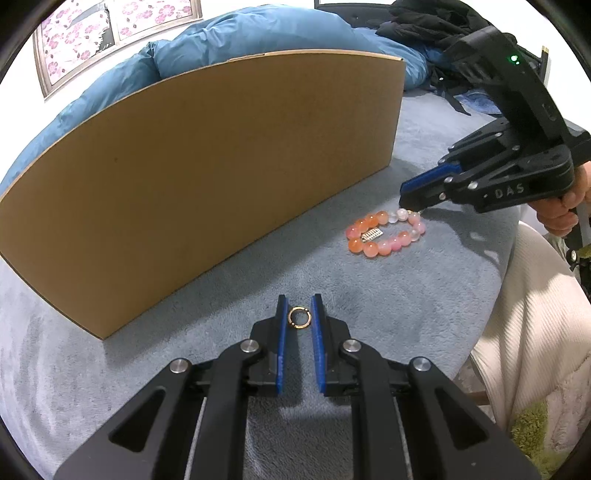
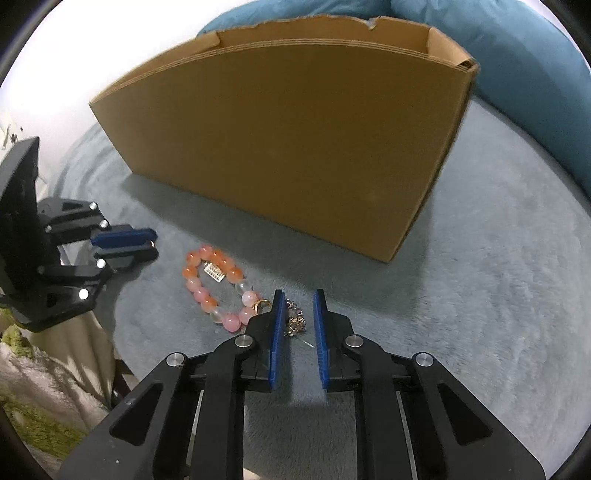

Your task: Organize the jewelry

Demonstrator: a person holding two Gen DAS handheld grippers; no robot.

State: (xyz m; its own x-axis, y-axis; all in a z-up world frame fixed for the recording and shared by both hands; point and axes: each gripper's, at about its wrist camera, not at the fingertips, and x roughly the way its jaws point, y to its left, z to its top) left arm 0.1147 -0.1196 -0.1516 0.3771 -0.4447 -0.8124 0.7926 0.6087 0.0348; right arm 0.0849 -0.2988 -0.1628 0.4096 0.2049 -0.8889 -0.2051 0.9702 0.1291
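Observation:
A small gold ring lies on the grey-blue blanket between the open fingers of my left gripper, untouched. A pink and orange bead bracelet with a small silver comb-shaped piece inside it lies to the right; it also shows in the right wrist view. My right gripper is open around a silver chain beside the bracelet. A second gold ring sits at its left finger. In the left wrist view the right gripper tips down at the bracelet's far side.
A tall cardboard box stands behind the jewelry, open at the top. A blue duvet lies behind it. Dark clothes lie at the back right. A cream blanket lies at the right.

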